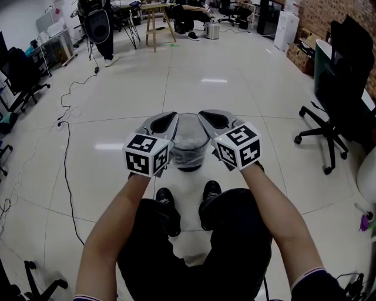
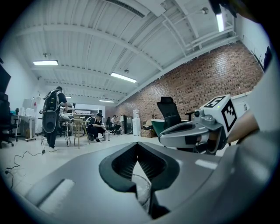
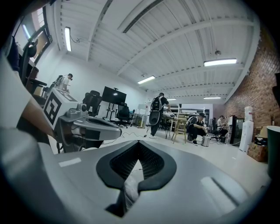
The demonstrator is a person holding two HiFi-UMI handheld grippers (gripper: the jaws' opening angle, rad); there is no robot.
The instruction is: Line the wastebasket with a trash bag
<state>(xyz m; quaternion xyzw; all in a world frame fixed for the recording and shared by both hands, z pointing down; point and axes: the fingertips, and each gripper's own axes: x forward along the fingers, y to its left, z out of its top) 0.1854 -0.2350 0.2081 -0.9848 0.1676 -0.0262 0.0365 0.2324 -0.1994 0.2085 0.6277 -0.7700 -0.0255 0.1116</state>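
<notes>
Nearest the camera in the head view, two bare forearms (image 1: 117, 235) reach forward over dark trousers and a pair of black shoes (image 1: 165, 200) planted on the pale tiled floor (image 1: 235, 70). Each hand carries a gripper with its marker cube (image 1: 147, 154) facing up. The left gripper (image 1: 167, 121) and the right gripper (image 1: 209, 117) sit side by side, pointing away from the person and close together. Between them, just beyond the shoes, the wastebasket (image 1: 189, 160) stands upright on the floor with the clear trash bag (image 1: 189, 134) draped in and over its mouth. In the left gripper view, the left gripper (image 2: 138, 148) has its jaws pressed together, with a thin fold of the clear bag (image 2: 142, 192) pinched low between the pads; the right gripper (image 2: 192, 133) shows just beside it. In the right gripper view, the right gripper (image 3: 139, 146) is likewise closed, nipping a crumpled, whitish bit of the bag (image 3: 129, 188), with the left gripper (image 3: 92, 127) alongside. Farther out, a black cable (image 1: 66, 170) trails across the floor to the left and a black office chair (image 1: 335, 117) stands to the right. At the far end of the room are a wooden stool (image 1: 154, 23), a standing person (image 1: 103, 29), a seated person (image 1: 188, 14) and a brick wall (image 1: 335, 14).
</notes>
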